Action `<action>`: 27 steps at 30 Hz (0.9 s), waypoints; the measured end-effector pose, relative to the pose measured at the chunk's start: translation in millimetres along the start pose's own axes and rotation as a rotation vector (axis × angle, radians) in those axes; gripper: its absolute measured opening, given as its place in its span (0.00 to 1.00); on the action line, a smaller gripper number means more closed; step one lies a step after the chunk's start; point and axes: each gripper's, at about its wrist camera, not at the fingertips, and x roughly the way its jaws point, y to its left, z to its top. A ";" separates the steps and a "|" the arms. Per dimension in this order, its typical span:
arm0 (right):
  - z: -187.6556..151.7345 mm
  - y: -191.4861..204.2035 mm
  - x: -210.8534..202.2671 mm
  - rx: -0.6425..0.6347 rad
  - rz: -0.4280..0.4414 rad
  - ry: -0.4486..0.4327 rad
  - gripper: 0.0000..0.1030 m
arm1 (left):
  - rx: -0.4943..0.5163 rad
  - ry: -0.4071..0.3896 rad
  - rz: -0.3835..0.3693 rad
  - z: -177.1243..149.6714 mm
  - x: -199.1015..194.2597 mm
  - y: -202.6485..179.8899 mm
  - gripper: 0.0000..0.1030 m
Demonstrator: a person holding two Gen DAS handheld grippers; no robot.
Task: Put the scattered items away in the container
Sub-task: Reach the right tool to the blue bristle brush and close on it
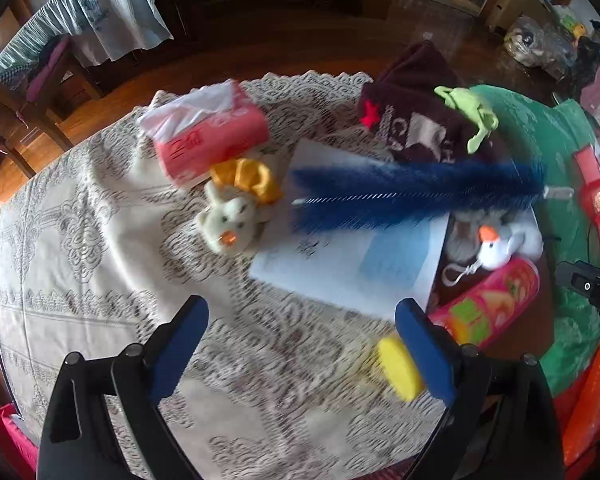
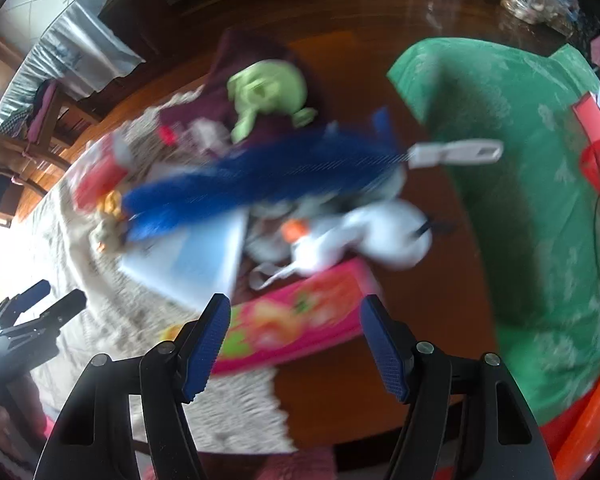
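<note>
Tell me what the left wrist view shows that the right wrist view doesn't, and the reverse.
Only the left wrist view: the yellow cap of the pink tube, the white rabbit toy sharp, and the left gripper with jaws wide and empty.

Only the right wrist view: the brush's white handle in full, and the right gripper with nothing gripped.

Both: the blue brush, the paper sheet, the green frog toy, the white goose toy, the pink tube and the green cloth.

Lace tablecloth [image 1: 80, 216], glossy wooden floor [image 1: 236, 52]
</note>
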 end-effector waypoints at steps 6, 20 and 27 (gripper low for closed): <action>37.8 -57.6 9.9 0.115 0.037 0.002 0.77 | 0.013 0.006 0.047 28.0 17.2 -26.4 0.93; 74.6 -120.1 43.3 0.343 0.077 0.013 0.97 | 0.057 0.020 0.035 68.0 57.1 -41.6 0.93; 94.2 -121.0 67.3 0.344 0.057 0.023 0.74 | 0.073 0.041 0.018 79.5 83.6 -50.5 0.93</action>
